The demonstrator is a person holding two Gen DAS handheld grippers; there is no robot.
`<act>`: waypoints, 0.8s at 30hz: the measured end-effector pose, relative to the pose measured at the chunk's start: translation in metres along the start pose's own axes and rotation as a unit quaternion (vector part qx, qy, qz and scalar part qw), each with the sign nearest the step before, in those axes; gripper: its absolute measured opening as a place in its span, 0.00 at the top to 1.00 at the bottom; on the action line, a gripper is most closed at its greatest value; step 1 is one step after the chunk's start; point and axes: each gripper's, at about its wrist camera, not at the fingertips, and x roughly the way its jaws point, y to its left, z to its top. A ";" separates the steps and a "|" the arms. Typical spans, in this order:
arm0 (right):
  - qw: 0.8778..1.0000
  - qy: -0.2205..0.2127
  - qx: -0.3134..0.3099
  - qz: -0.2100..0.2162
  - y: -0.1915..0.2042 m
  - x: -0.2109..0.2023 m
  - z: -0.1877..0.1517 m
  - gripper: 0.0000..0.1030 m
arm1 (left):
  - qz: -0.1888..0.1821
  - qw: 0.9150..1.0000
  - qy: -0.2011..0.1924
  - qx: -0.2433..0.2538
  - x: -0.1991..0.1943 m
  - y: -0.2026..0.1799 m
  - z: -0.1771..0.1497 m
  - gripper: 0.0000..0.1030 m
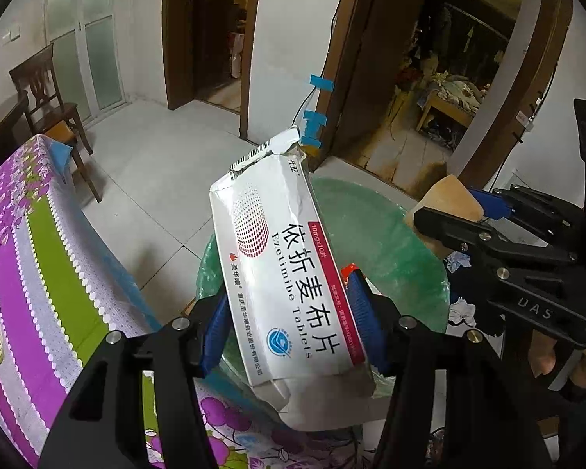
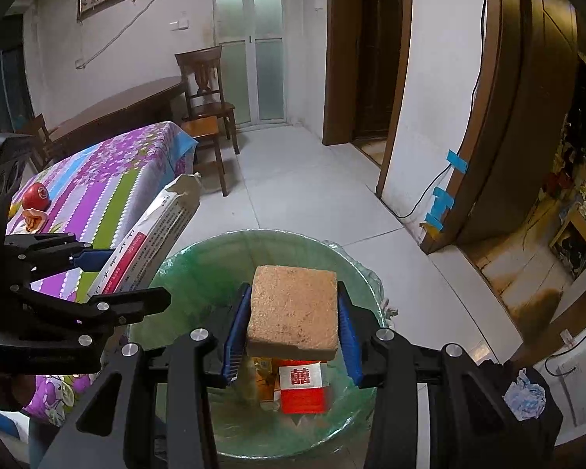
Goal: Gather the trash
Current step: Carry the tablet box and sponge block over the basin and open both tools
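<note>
A table under a purple, green and white flowered tablecloth (image 2: 109, 183) fills the left of the scene, its near corner just beside the bin. A wooden chair (image 2: 205, 97) stands far off by the frosted glass doors, and white floor tiles run to the brown door frames on the right.

The trash bin (image 2: 199, 273), lined with a translucent green bag, sits on the floor close to the table's right edge. Inside it lie a red cigarette pack (image 2: 304, 389) with a white label and some yellowish wrappers beside it, hard to make out.

The medicine box (image 1: 289, 273), white and crumpled, printed "Ezetimibe Tablets", is tilted with its torn end pointing up and far, held above the left rim of the bin. The left gripper (image 1: 293, 322) pinches it: both blue pads press on its long sides near the lower end.

The tan sponge block (image 2: 295, 308) hangs over the middle of the bin, directly above the cigarette pack. The right gripper (image 2: 293, 330) clamps it, blue pads pressed against its left and right faces.

On the tablecloth, far left, a red apple (image 2: 36, 194) rests beside a small orange and white object I cannot identify. A crumpled pale blue wad (image 2: 525, 392) lies at the near right, on something dark.
</note>
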 end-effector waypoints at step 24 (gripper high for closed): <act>1.000 -0.007 0.015 -0.013 0.001 0.002 -0.005 0.31 | 0.026 1.000 0.001 0.001 0.001 -0.004 0.003 0.24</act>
